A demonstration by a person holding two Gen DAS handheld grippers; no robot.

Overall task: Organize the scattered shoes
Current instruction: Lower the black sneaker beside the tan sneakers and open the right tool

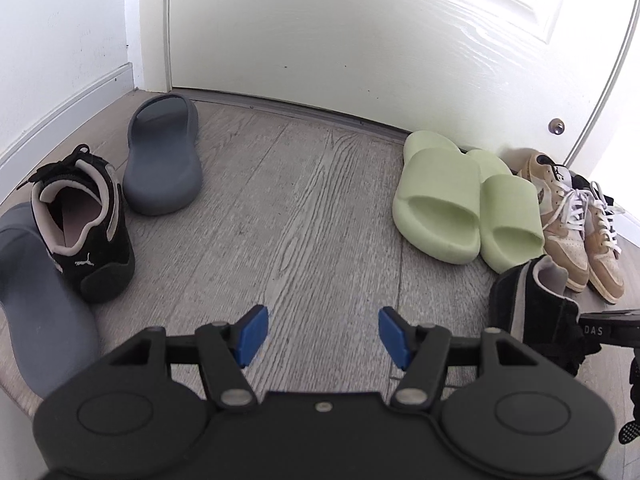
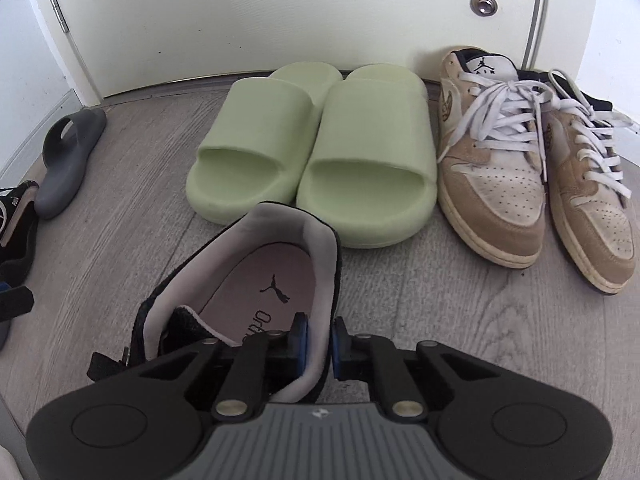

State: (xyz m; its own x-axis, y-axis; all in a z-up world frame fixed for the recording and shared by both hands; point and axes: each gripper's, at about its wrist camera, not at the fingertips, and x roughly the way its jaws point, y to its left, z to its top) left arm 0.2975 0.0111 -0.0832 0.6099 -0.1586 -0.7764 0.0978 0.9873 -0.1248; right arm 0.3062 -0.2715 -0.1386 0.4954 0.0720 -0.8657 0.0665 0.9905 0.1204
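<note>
So the white door (image 1: 360, 32) fills the back of both views, grey wood-look floor (image 1: 300, 208) under everything. Only the left wrist view shows the second grey slide (image 1: 36, 300) down at the left edge plus the other black sneaker (image 1: 86, 224) (little white Puma cat on its heel) standing beside the first grey slide (image 1: 164, 156). Right wrist view gives the good look at the tan sneakers (image 2: 532, 168), "AIR" readable on one tongue, lined up next to the green slides (image 2: 312, 152) against the door. The black Puma sneaker (image 2: 256, 276) sits in front of those slides, cat logo on the insole. Right gripper (image 2: 320, 340) is clamped on its collar; left gripper (image 1: 322, 334) hangs spread over bare floor.
</note>
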